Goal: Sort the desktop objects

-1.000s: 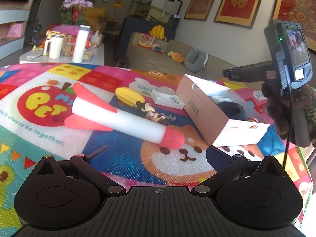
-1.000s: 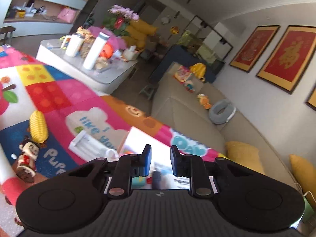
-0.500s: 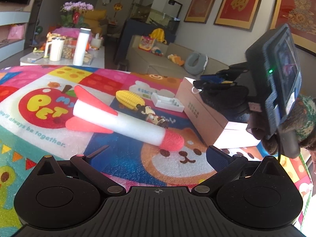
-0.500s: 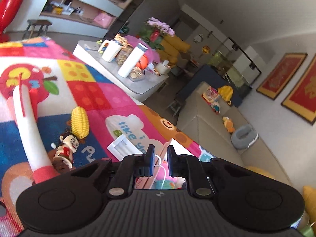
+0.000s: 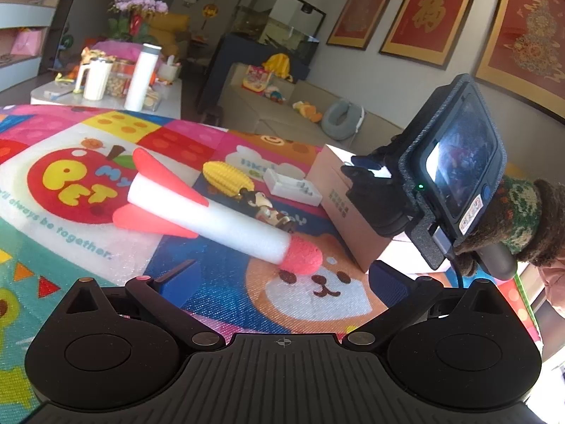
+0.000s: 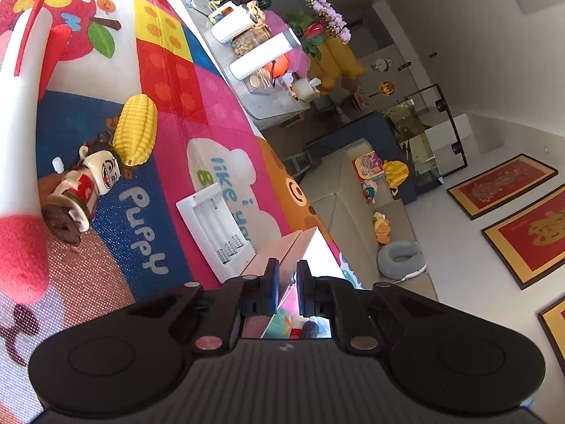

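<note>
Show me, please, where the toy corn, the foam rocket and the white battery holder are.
toy corn (image 6: 136, 130): right wrist view, middle of the yellow cob.
foam rocket (image 5: 215, 221): left wrist view, white body.
white battery holder (image 6: 215, 226): right wrist view, empty slots.

Foam rocket (image 5: 212, 208), toy corn (image 5: 227, 177), figurine (image 5: 266, 206) and battery tray (image 5: 292, 186) lie beside the open box (image 5: 339, 198)
</note>
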{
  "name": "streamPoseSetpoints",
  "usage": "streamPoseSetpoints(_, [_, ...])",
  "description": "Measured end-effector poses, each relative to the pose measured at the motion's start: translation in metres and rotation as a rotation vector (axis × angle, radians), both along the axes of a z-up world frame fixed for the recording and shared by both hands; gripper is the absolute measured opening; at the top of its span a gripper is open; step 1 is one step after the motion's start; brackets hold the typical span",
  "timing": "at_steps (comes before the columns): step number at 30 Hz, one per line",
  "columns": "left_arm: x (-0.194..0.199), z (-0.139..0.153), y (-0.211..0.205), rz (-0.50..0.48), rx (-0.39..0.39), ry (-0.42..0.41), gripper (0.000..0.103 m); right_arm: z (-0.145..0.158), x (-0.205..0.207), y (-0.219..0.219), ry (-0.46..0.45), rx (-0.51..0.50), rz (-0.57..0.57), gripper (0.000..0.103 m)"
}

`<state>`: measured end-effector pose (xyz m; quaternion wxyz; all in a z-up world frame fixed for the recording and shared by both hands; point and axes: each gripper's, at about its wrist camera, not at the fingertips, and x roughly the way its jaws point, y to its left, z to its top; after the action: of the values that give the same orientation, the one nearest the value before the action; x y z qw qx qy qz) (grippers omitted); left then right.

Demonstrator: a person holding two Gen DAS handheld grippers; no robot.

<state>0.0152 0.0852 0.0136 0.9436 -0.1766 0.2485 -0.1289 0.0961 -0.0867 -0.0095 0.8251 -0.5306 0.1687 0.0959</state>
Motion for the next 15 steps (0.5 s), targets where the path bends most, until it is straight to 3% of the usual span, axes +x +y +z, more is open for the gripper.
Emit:
streamPoseSetpoints(3, [0.000, 0.000, 0.000, 0.000, -0.001, 0.001, 0.103, 0.014, -0.007, -0.006, -0.054, 0.049, -0.019, 0.003])
streamPoseSetpoints(10, [0.001, -0.002, 0.000, 0.006, -0.003, 0.006, 0.103, 0.046, 0.011, -0.039, -0.059, 0.150, -0.189, 0.003])
streamPoseSetpoints(12, [0.001, -0.002, 0.000, 0.008, -0.003, 0.005, 0.103, 0.063, 0.016, -0.052, 0.058, 0.306, -0.210, 0.004])
streamPoseSetpoints(15, [0.001, -0.001, 0.000, 0.014, -0.002, 0.007, 0.103, 0.086, 0.027, -0.064, 0.353, 0.618, -0.215, 0.007])
